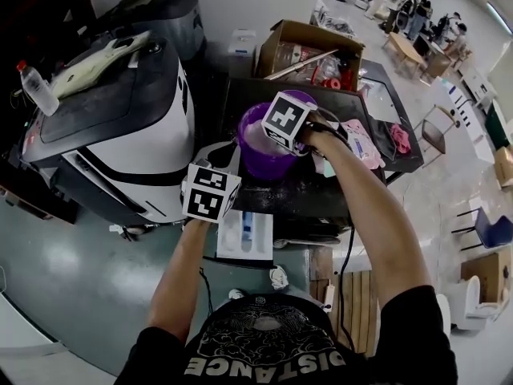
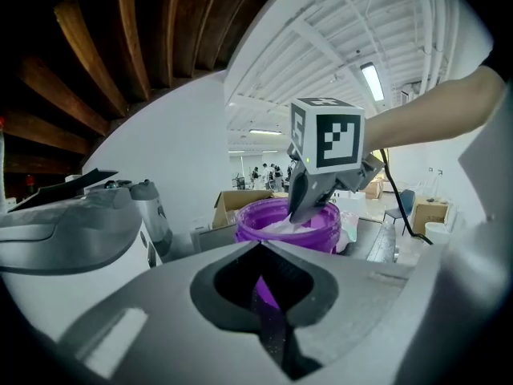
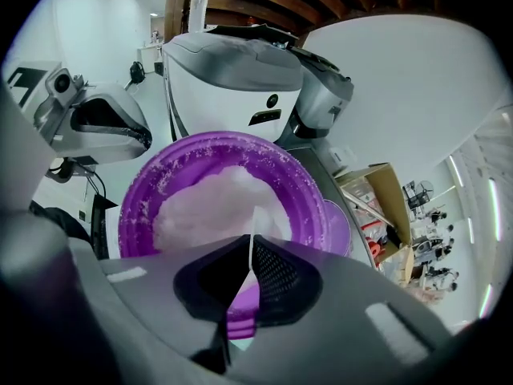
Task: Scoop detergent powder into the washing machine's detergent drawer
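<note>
Purple tub [image 1: 268, 165] of white powder [image 3: 208, 199], right gripper [image 3: 250, 255] pinching thin white scoop [image 3: 254, 223], left gripper [image 2: 264, 283] pressed together, shirt [image 1: 272, 347] reading "DISTANCE"

Right gripper view: the right gripper [image 3: 255, 239] pinches a thin piece [image 3: 240, 313], white edge on top, purple below. Can't tell what it is, and its far end is lost in the powder [image 3: 204, 203]. Near rim of the purple bucket [image 3: 136, 191] is hidden behind the jaws.

Left gripper view: the left gripper [image 2: 261, 249] blocks the bucket's lower half. The white appliance [image 2: 72, 239] runs off the left edge.

Head view: 2 marker cubes, left cube [image 1: 210, 192] and right cube [image 1: 287, 119], cover both sets of jaws. The left cube also clips a corner of the detergent drawer [image 1: 244, 237], whose compartments are too small to tell apart. Person's torso [image 1: 268, 343] is cut at the bottom edge. Background people [image 1: 409, 10] are too small for detail.
</note>
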{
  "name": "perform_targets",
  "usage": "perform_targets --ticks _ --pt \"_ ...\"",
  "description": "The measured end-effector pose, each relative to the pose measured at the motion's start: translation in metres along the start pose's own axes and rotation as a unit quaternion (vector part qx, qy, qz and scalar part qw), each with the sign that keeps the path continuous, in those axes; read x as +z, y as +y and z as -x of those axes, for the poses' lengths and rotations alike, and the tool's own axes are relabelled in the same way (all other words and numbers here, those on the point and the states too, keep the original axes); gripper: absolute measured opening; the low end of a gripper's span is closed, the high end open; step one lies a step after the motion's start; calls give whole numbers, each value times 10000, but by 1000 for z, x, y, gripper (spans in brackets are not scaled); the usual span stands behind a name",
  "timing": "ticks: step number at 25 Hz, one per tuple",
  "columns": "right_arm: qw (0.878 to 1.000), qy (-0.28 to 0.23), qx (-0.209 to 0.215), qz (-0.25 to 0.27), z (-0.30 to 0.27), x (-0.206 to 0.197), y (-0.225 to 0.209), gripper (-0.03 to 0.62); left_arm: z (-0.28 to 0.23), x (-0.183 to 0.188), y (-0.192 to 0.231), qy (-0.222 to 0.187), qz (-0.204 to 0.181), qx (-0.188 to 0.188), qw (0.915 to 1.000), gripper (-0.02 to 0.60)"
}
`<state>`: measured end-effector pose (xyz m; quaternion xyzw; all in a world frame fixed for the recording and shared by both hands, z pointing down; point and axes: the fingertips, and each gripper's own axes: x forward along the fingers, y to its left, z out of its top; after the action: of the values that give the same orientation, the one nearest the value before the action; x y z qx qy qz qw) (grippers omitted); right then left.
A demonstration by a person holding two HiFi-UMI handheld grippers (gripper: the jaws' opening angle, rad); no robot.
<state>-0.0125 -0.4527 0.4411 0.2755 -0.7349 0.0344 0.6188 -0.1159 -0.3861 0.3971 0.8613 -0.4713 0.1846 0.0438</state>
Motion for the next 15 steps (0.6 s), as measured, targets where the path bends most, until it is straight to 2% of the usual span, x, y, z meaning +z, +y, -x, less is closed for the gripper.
perform_targets --ticks 7,15 --pt "9993 347 161 52 -3 0 10 35 -1 0 -4 -2 -137 -157 9998 0" --pt "9947 724 716 129 -3 5 32 35 3 0 1 -16 -179 -123 9998 0"
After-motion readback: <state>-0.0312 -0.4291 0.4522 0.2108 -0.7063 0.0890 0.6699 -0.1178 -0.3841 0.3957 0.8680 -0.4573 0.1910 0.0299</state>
